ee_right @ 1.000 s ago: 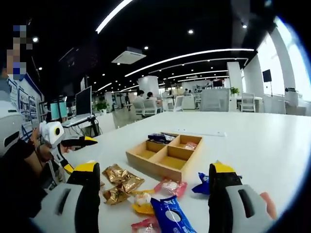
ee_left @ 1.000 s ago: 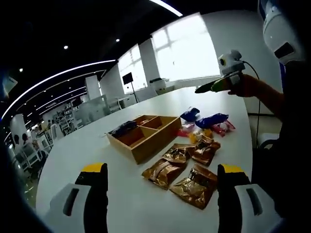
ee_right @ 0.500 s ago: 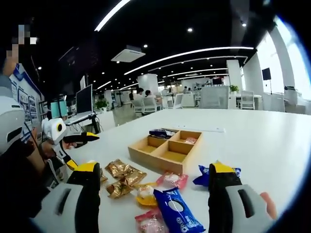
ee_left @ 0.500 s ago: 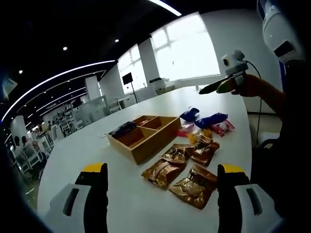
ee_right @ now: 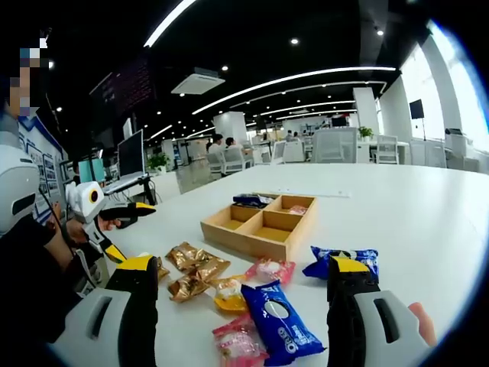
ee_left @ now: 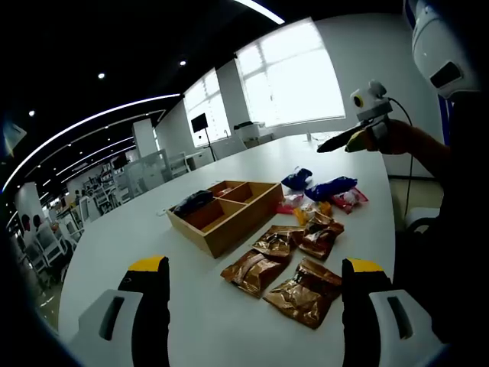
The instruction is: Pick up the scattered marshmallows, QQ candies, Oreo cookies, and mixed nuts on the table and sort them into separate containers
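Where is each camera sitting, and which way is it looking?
Left gripper view: rides on the left gripper, looking across the white table at the wooden box and gold packets; its own jaws stand apart, and the right gripper is held up by a hand.
Right gripper view: rides on the right gripper, facing the blue Oreo packet and the box; the left gripper and a sleeve show.
Both share the table, box and snacks, seen from opposite sides.

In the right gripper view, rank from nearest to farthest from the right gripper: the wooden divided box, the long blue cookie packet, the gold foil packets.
1. Long blue cookie packet, lying between the right gripper jaws.
2. Gold foil packets, further out, toward the left.
3. Wooden divided box, farthest, mid-table.
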Demonstrator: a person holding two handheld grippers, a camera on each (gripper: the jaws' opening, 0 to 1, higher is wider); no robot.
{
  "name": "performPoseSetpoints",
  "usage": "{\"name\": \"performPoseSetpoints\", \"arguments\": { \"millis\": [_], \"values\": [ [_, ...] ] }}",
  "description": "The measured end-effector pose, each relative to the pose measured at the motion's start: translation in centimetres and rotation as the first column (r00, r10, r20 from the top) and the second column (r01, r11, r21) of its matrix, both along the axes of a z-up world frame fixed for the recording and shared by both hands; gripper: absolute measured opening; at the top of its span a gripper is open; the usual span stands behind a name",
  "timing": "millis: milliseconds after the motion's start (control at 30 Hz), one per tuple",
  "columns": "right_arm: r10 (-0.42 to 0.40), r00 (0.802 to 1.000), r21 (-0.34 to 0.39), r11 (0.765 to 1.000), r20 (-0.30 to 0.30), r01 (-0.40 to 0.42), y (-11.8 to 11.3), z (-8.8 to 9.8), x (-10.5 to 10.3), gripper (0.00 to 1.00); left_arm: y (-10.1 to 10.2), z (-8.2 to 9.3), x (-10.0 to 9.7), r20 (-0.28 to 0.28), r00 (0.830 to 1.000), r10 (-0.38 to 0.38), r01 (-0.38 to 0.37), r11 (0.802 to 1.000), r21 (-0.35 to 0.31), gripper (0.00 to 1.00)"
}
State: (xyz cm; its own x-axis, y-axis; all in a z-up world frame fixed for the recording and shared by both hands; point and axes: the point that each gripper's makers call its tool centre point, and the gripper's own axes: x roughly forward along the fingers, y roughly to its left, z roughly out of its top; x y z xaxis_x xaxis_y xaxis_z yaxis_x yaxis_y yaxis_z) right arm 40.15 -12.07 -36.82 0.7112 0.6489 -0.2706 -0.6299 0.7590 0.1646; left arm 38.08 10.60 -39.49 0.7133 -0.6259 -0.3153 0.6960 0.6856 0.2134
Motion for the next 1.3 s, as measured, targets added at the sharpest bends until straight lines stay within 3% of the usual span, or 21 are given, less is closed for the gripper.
{"name": "performPoseSetpoints", "arguments": {
  "millis": [767,1300],
  "values": [
    [-0.027,0.999,-0.031,0.999,-0.034,0.025,-0.9,-1.9,-0.3,0.87,0.4,0.1,-0.2,0.006,1.000,0.007,-0.007,1.000,0.003,0.96],
    [-0.033,0.997,-0.080,0.996,-0.063,0.028,-1.1,-3.4,-0.1,0.84,0.4,-0.7,-0.1,-0.008,1.000,0.002,-0.002,1.000,0.020,0.95]
  ]
}}
